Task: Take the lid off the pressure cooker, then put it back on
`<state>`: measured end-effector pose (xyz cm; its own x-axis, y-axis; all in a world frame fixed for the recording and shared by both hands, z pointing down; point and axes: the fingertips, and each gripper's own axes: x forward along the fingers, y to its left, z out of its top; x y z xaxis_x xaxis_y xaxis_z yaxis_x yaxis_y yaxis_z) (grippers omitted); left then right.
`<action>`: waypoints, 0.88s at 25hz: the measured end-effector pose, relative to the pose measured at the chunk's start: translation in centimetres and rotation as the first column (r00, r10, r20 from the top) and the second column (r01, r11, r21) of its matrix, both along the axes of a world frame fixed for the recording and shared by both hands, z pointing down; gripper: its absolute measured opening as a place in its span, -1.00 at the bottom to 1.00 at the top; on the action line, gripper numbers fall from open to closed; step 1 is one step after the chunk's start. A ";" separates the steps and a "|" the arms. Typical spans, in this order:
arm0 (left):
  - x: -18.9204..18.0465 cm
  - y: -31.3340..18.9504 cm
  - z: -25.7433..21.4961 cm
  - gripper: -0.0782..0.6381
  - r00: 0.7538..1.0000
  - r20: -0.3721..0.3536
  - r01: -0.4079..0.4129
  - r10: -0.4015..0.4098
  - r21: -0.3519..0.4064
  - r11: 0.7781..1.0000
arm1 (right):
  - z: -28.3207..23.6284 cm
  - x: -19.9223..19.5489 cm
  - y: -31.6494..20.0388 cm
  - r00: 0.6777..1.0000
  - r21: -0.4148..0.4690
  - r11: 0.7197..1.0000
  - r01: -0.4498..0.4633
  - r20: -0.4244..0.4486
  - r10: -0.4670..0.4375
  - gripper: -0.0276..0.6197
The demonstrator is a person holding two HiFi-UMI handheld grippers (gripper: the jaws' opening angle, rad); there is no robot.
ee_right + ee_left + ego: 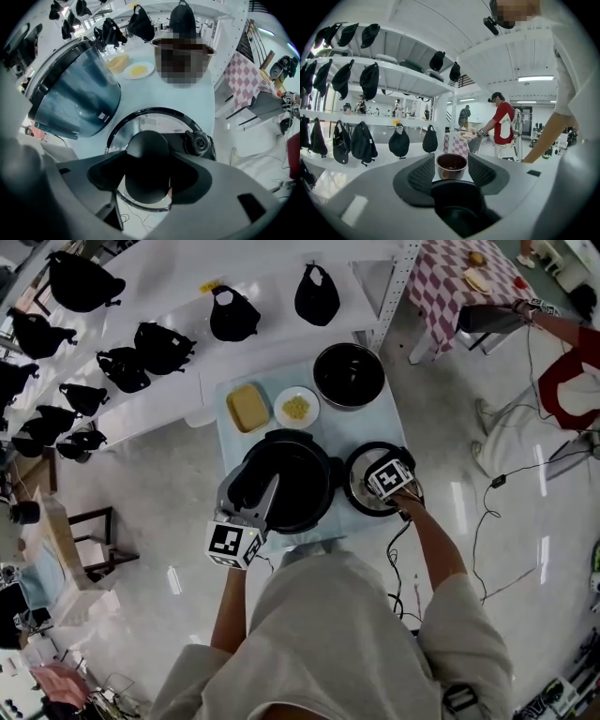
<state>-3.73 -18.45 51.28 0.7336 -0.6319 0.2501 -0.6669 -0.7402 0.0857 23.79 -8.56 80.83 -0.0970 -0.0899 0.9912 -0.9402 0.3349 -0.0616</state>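
The lid lies flat on the light blue table, just right of the open pressure cooker. The right gripper points down on it, its 2 jaws pinching the black knob. The left gripper is at the cooker's left edge, jaws closed on that black edge. Behind the cooker stand 1 steel pot and 2 dishes of yellow food.

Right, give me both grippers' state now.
Left gripper: jaws apart round a black part of the cooker; grip cannot be told.
Right gripper: jaws round the lid knob; grip cannot be told.
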 end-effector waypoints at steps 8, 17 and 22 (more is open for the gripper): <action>-0.8 0.3 -0.1 -0.19 1.000 -0.010 0.009 -0.008 0.008 1.000 | -1.5 -2.8 -1.0 0.989 0.076 0.997 -0.015 0.151 0.003 0.03; -1.2 -0.2 -0.4 -0.19 0.999 -0.035 0.021 -0.021 0.012 1.000 | -19.1 -3.7 -4.5 0.955 0.683 0.705 -0.190 0.296 -0.029 -0.21; -1.1 -0.5 -1.2 -0.19 0.999 -0.041 0.016 -0.014 0.026 1.000 | -28.6 -6.5 -2.9 0.945 0.829 0.507 -0.235 0.317 -0.079 -0.18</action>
<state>-4.88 -18.97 50.04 0.7331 -0.6490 0.2034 -0.6743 -0.7326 0.0932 17.28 -11.51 52.22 -0.2950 -0.8884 0.3517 -0.9535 0.2973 -0.0488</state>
